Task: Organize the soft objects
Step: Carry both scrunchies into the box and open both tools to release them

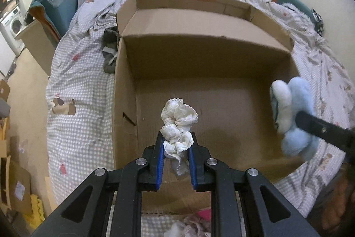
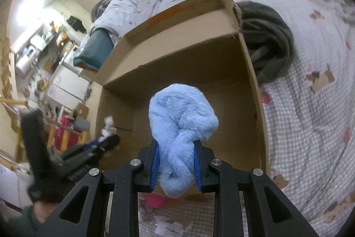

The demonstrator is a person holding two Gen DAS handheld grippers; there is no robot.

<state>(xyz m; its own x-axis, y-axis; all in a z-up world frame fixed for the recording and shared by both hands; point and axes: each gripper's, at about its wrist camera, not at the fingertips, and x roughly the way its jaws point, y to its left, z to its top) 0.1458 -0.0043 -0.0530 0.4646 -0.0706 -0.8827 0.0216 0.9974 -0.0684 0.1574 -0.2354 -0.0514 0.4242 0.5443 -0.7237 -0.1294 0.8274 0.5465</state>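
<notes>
Left wrist view shows the bed (image 1: 77, 103) with its checked cover carrying a big open cardboard box (image 1: 124, 103), and both my loads hang over its bare floor. I judge this to be the carry-and-drop step: two soft things are on their way into the box, neither yet let go. My right fingers (image 2: 176, 162) are clamped on a fluffy blue plush piece (image 2: 182, 126) that bulges well ahead of the tips and droops below them, near the box's right wall. My left fingers (image 1: 176, 148) pinch a crumpled white lace-edged cloth (image 1: 178, 123) by its lower end, most of it standing out past the tips, some dangling beneath, over the middle of the box floor. Next I should lower each load closer to the cardboard and part the fingers, setting them apart rather than heaped. Both fabrics may cling to the blue pads (image 1: 160, 163).
</notes>
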